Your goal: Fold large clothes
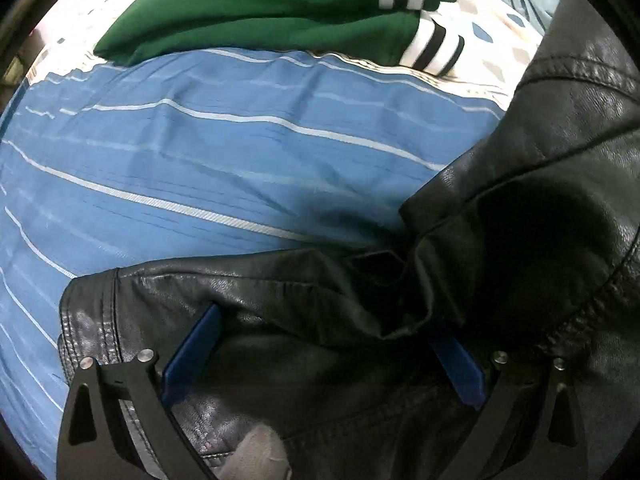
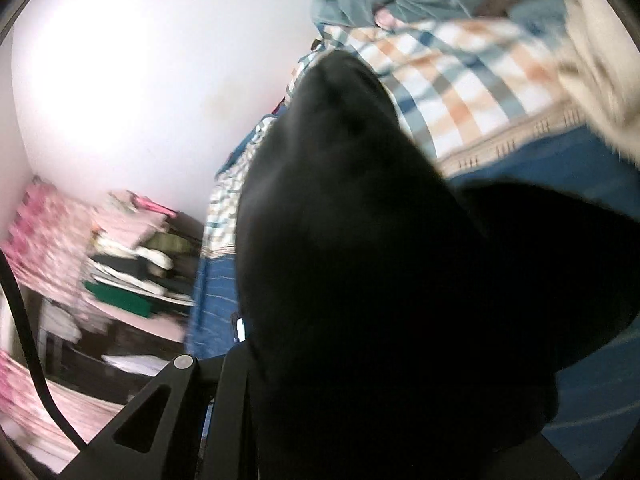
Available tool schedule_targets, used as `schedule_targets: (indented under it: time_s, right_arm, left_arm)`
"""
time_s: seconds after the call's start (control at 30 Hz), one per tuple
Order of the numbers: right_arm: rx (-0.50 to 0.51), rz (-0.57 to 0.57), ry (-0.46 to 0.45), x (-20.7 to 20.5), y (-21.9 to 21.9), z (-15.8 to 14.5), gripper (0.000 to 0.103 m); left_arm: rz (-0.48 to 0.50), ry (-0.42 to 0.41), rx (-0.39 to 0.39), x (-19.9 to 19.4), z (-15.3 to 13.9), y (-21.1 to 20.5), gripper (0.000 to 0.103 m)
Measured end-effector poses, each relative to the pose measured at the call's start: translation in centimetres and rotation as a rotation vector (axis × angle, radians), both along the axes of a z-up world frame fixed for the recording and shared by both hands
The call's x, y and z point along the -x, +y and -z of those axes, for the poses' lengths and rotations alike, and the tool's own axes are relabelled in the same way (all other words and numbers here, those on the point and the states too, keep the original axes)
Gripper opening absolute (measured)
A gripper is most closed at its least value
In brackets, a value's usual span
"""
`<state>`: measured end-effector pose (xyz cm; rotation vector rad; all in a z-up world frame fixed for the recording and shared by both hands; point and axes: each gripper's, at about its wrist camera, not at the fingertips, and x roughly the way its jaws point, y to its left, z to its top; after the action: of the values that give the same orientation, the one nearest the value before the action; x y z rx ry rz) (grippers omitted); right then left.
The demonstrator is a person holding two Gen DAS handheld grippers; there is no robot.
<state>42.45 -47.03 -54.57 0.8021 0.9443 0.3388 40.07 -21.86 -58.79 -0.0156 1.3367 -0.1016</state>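
The black leather jacket (image 1: 400, 320) lies on a bed covered by a blue striped sheet (image 1: 200, 152), filling the lower and right parts of the left wrist view. The left gripper (image 1: 324, 344) sits over it with its jaws wide apart; the two blue pads (image 1: 192, 356) stand on either side of a bunched fold of leather, which rises between them but is not pinched. A stitched hem or cuff of the jacket shows just left of the left pad, and a small pale patch of lining shows near the bottom edge. Beyond the jacket, well apart from it, a folded green garment (image 1: 260, 12) with black and white striped cuffs rests at the far side of the sheet.

In the right wrist view, the jacket (image 2: 380, 260) is a dark mass draped right in front of the lens, hiding nearly all of the right gripper (image 2: 224, 408); only part of its black frame shows at lower left, so I cannot tell how its jaws stand. Behind it are a checked blanket (image 2: 460, 80), a white wall (image 2: 140, 60) and a blurred stack of clothes (image 2: 132, 264) at left.
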Motion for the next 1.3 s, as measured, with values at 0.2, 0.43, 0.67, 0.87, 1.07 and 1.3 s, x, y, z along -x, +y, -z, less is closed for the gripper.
schedule_targets:
  time_s: [0.2, 0.43, 0.67, 0.87, 1.07, 1.3]
  right_arm:
    - [0.109, -0.134, -0.028, -0.2, 5.5, -3.4, 0.019]
    - [0.247, -0.406, -0.005, 1.5, 21.1, -2.9, 0.019]
    - [0.499, -0.701, 0.123, 5.3, 35.5, 7.4, 0.024]
    - [0.52, -0.908, 0.122, 7.5, 36.9, 5.5, 0.082]
    - [0.289, -0.935, 0.072, 6.0, 30.9, -2.2, 0.083]
    - [0.362, -0.77, 0.192, -3.4, 27.0, 2.3, 0.018]
  left_arm:
    - [-0.23, 0.018, 0.077, 6.5, -4.1, 8.2, 0.103]
    - [-0.579, 0.076, -0.075, 19.9, -6.9, 19.8, 0.103]
    - [-0.756, 0.161, -0.149, 28.5, -6.0, 24.7, 0.103]
    - [-0.793, 0.151, -0.129, 29.9, -7.4, 26.4, 0.103]
    - [-0.842, 0.07, -0.083, 29.9, -9.2, 28.3, 0.103]
    - [-0.805, -0.011, -0.058, 25.3, -9.5, 25.4, 0.103]
